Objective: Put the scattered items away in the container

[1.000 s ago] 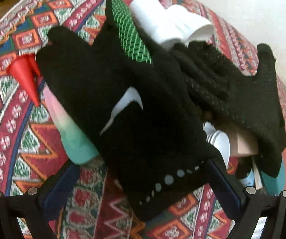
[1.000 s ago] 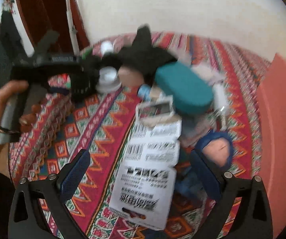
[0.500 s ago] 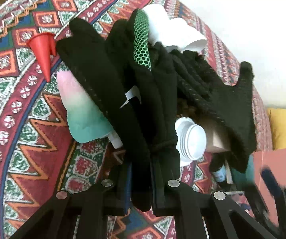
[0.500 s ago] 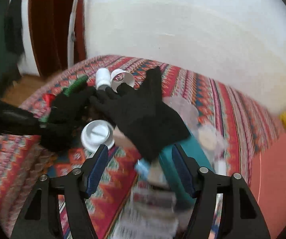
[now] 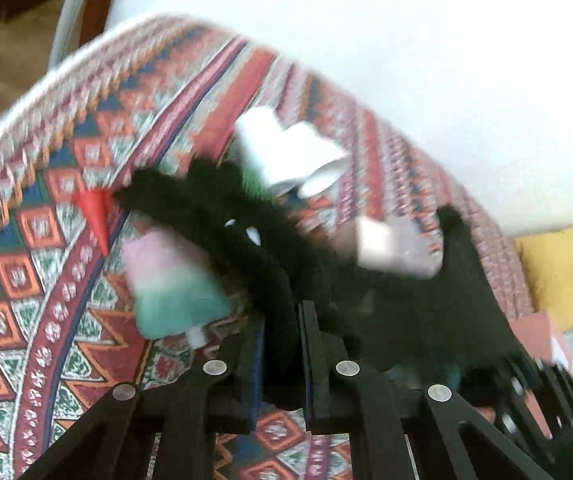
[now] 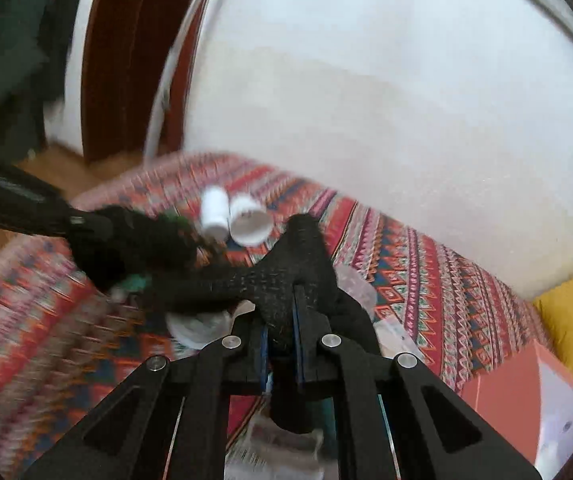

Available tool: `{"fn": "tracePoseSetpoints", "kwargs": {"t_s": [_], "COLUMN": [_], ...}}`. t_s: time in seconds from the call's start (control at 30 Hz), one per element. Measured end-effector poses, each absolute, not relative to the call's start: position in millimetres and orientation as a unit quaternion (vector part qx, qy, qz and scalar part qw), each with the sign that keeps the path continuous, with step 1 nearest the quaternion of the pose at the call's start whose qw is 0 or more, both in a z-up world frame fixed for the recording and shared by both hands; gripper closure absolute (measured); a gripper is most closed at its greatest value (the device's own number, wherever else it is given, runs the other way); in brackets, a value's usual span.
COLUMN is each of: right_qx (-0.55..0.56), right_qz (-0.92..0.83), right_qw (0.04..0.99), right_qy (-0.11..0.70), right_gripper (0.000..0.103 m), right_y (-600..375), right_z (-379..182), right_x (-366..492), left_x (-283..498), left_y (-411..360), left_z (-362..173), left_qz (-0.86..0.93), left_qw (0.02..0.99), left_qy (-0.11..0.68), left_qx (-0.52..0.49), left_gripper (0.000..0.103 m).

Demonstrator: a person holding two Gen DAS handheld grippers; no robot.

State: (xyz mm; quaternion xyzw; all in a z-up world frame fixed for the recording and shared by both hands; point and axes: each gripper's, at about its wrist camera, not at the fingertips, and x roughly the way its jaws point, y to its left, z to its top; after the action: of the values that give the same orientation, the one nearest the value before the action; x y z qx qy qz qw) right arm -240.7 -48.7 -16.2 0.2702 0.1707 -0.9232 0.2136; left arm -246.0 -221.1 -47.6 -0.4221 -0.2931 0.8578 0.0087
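My left gripper is shut on a black glove with a green mesh patch, lifted off the patterned cloth. My right gripper is shut on a second black knit glove, which drapes over its fingers. In the right wrist view the left gripper shows at the left, holding its glove. In the left wrist view the second glove hangs at the right. The salmon-pink container stands at the lower right. Both views are blurred by motion.
On the cloth lie a red cone, a pink-to-teal tube, two white cylinders, a white lid and a printed card. A yellow cushion sits beyond the container; a white wall rises behind.
The right gripper has closed on the second black glove and raised it. The left gripper, shut since half a second ago, has lifted its glove, and both views have tilted up.
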Motion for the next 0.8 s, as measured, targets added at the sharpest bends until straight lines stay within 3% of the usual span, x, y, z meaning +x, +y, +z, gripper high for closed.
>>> {"fn": "tracePoseSetpoints", "kwargs": {"t_s": [0.27, 0.4, 0.43, 0.5, 0.53, 0.8], "right_qx": [0.202, 0.176, 0.176, 0.177, 0.178, 0.165], "right_qz": [-0.947, -0.952, -0.952, -0.952, -0.952, -0.95], "right_qw": [0.235, 0.237, 0.238, 0.24, 0.24, 0.247], "right_qy": [0.09, 0.077, 0.074, 0.07, 0.069, 0.093], "right_gripper": [0.094, 0.094, 0.094, 0.094, 0.094, 0.094], "right_y": [8, 23, 25, 28, 29, 20], "right_z": [51, 73, 75, 77, 78, 76], "right_x": [-158, -139, -137, -133, -131, -126], "left_x": [-205, -193, -193, -199, -205, -242], "left_y": [-193, -177, -176, -181, -184, -213], "left_z": [21, 25, 20, -6, -22, -107], "left_qz": [0.901, 0.902, 0.898, 0.878, 0.866, 0.803], "left_qw": [0.04, 0.025, 0.02, 0.013, 0.014, -0.017], "left_qy": [-0.245, -0.215, -0.215, -0.242, -0.261, -0.344], "left_qx": [-0.357, -0.373, -0.384, -0.413, -0.427, -0.487], "left_gripper": [0.094, 0.093, 0.089, 0.043, 0.036, 0.035]}}
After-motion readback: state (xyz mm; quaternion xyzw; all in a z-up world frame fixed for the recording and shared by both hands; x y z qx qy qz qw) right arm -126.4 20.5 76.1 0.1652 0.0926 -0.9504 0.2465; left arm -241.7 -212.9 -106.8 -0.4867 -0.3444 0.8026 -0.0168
